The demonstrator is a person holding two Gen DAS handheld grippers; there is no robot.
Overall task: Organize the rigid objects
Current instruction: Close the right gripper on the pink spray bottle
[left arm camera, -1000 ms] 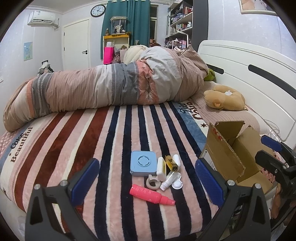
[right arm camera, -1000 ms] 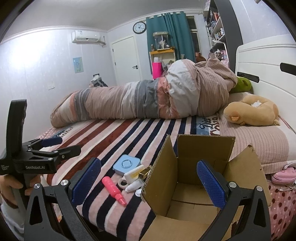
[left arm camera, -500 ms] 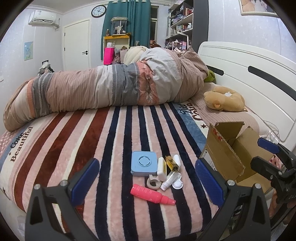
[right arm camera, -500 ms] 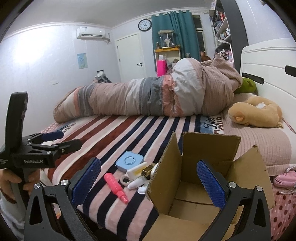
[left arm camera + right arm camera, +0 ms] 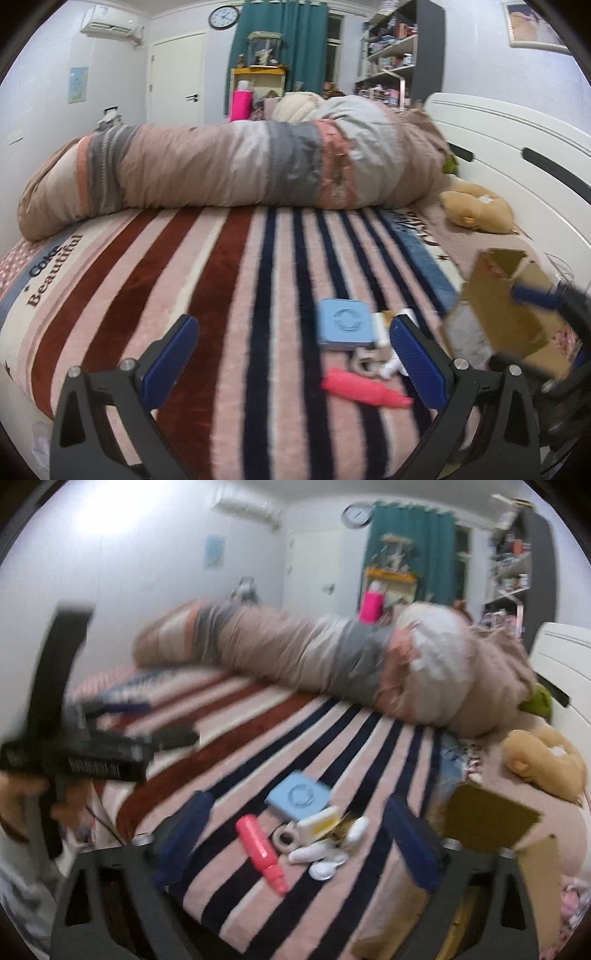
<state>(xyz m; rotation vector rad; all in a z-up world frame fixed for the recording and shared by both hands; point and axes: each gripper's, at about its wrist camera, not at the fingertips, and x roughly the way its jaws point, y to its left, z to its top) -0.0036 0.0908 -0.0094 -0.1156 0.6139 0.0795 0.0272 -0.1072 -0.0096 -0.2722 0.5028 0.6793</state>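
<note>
A blue case (image 5: 298, 795), pink bottle (image 5: 261, 850), tape roll (image 5: 285, 837) and white bottles (image 5: 325, 845) lie clustered on the striped bed (image 5: 221, 295), beside the box (image 5: 506, 314). Left gripper (image 5: 295, 358) fingers are spread, empty. Right gripper (image 5: 303, 834) fingers are closing, touching nothing.

The right gripper (image 5: 295, 834) swings left off the cardboard box (image 5: 491, 823) to frame the pink tube (image 5: 260, 851), jaws closing; the left gripper (image 5: 293, 343) slides left too.
</note>
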